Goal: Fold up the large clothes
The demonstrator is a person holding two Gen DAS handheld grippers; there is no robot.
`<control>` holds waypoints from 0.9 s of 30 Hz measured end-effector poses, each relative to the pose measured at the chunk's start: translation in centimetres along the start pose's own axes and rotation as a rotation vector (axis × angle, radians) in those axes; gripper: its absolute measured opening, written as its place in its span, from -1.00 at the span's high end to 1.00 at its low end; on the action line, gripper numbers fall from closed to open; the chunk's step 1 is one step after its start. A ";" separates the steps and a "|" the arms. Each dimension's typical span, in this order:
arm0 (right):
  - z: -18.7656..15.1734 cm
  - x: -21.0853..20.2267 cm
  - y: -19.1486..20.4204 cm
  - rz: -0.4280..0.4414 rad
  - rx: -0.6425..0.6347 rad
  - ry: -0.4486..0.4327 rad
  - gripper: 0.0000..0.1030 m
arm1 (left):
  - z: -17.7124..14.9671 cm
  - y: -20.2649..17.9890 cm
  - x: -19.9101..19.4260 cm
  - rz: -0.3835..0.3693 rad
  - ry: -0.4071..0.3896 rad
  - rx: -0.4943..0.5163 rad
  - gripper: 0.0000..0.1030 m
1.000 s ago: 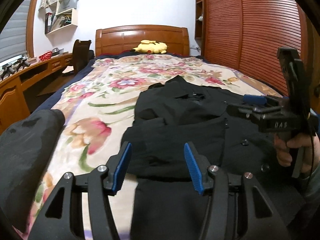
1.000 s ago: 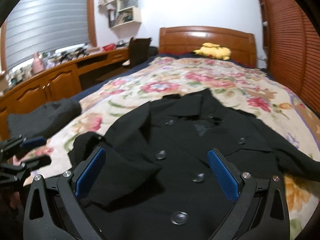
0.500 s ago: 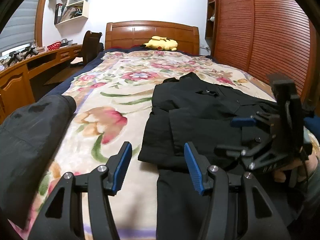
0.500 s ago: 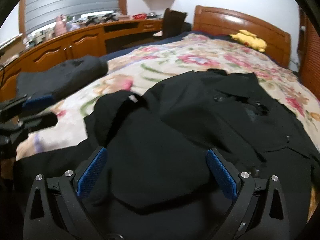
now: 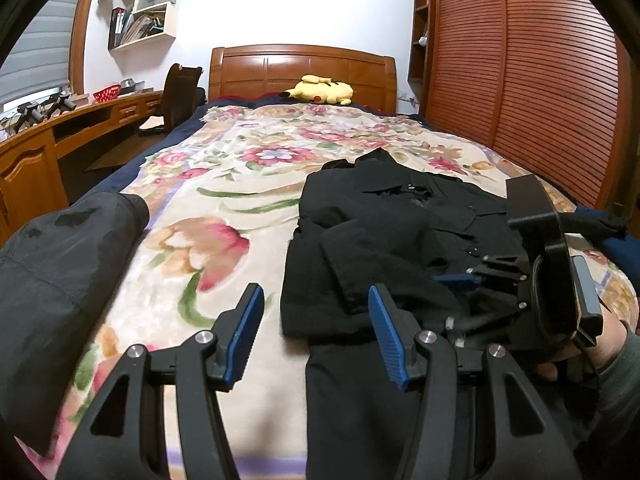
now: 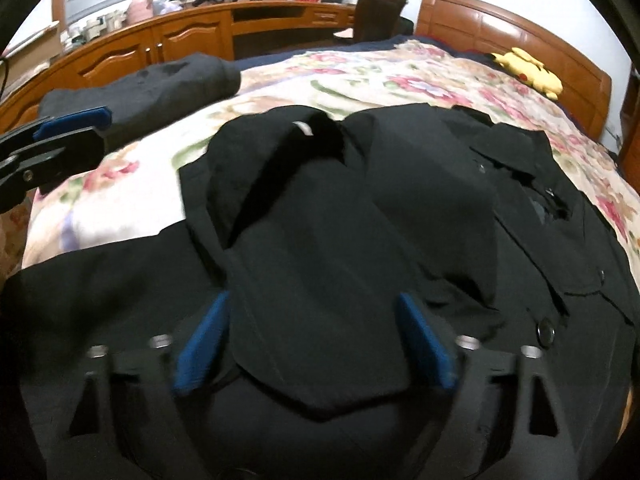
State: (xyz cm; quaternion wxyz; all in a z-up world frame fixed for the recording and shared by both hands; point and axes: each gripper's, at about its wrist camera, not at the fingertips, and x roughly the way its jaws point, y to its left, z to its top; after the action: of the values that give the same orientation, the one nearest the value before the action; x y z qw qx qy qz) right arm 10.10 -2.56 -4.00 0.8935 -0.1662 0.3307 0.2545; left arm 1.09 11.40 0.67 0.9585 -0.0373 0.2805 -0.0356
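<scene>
Black coat [image 5: 384, 240] lies flat on the floral bedspread [image 5: 224, 208], one sleeve folded across its front. Thick, heavy, limp cloth; I'd pinch hem corners. Left gripper [image 5: 316, 330] released, empty; right gripper [image 6: 312, 344] spread, straddling the sleeve.

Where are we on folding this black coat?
Done: one sleeve is folded across the coat front. In hand: nothing; the right gripper straddles that sleeve's cuff, open, and the left gripper hangs open at the coat's edge. Left: the other sleeve can't be judged, and the body is still spread along the bed.
</scene>
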 end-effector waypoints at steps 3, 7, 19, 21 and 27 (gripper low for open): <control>-0.1 -1.2 -0.8 -0.018 0.030 -0.049 0.40 | 0.3 -0.5 -0.1 -0.009 -0.009 -0.003 -0.04; -0.3 -4.7 -2.5 -0.061 0.086 -0.160 0.55 | 0.8 -1.9 -0.6 -0.050 -0.034 0.002 -0.04; -3.8 -11.4 -8.9 -0.180 0.263 -0.299 0.58 | 1.6 -6.7 -0.6 -0.111 -0.077 0.051 -0.04; -4.3 -11.8 -9.5 -0.191 0.276 -0.301 0.58 | 1.6 -7.2 -0.1 -0.115 -0.070 0.056 -0.04; -5.8 -12.5 -10.7 -0.235 0.304 -0.284 0.57 | 1.1 -8.2 1.8 -0.109 -0.027 0.067 -0.04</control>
State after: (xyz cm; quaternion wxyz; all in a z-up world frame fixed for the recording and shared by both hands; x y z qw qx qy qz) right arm 5.04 -18.33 1.61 0.9692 -0.0296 0.2147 0.1166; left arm 2.79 3.09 1.40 0.9595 -0.0211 0.2638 -0.0966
